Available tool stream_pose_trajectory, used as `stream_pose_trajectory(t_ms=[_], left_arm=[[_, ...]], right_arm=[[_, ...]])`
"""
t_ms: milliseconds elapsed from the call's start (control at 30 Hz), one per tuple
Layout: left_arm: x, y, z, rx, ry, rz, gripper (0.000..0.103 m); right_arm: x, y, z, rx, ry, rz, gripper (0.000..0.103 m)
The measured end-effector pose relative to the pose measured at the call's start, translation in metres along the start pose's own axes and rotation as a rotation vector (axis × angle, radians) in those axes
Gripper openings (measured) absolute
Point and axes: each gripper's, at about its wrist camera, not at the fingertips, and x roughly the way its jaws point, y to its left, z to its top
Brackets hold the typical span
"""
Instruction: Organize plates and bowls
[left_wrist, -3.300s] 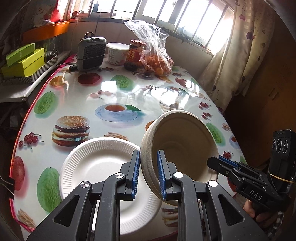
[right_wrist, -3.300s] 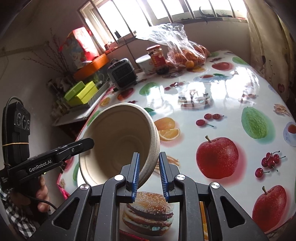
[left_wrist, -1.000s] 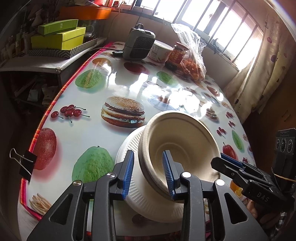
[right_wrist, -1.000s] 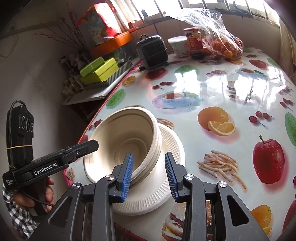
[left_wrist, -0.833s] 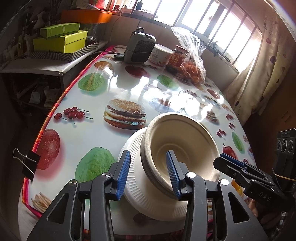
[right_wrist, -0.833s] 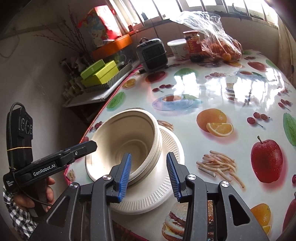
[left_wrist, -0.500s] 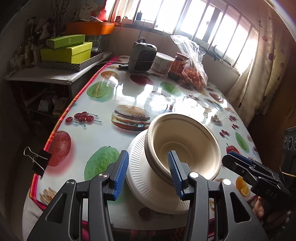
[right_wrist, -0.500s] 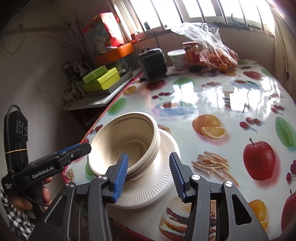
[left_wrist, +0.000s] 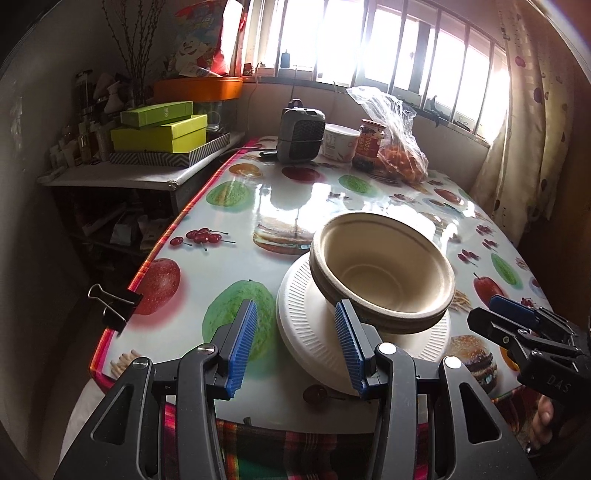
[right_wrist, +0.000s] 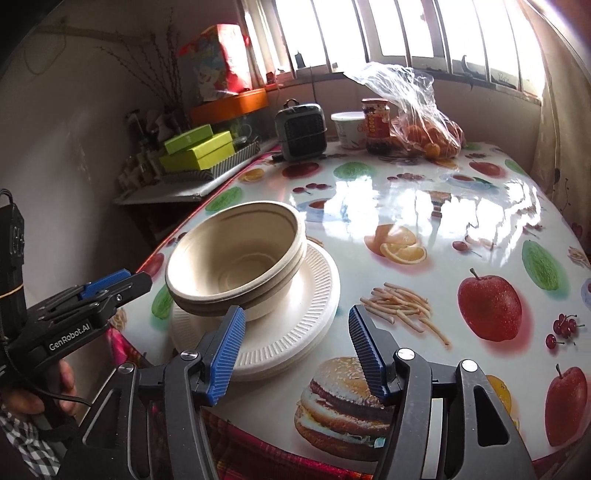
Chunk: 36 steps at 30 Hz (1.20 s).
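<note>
Right wrist view: bowls (right_wrist: 236, 258) on plates (right_wrist: 306, 325), beyond opening fingers (right_wrist: 225, 347)

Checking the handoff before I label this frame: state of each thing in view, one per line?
bowls: nested, upright, resting on the plates, tilted slightly
plates: stacked, flat on the table near its edge
left gripper: open, nothing between the pads
right gripper: jaws opening, nothing between them
jar: upright, lid on
bag: standing, holds oranges
clip: clamped on the tablecloth edge

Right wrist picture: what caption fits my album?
Bowls stacked on plates, right gripper opening, empty.
</note>
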Motion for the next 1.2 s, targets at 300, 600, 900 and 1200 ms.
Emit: stream_pose_trajectory(t_ms=[300,600,900,1200], left_arm=[[-0.002,-0.005,-0.018,0.019,0.001,0.031,0.046],[-0.002,-0.011,-0.029,0.037,0.007,0.043,0.046],[-0.001,-0.015,-0.034,0.043,0.027,0.055,0.046],[-0.001,-0.017,-0.037,0.055,0.034,0.074,0.046]], right_arm=[[-0.001,-0.002,-0.019,0.006,0.007,-0.037,0.072],[0.003,-0.001,-0.033,-0.004,0.027,-0.056,0.076],[0.004,0.001,-0.039,-0.001,0.033,-0.049,0.077],[0.003,0.002,-0.041,0.003,0.034,-0.05,0.077]])
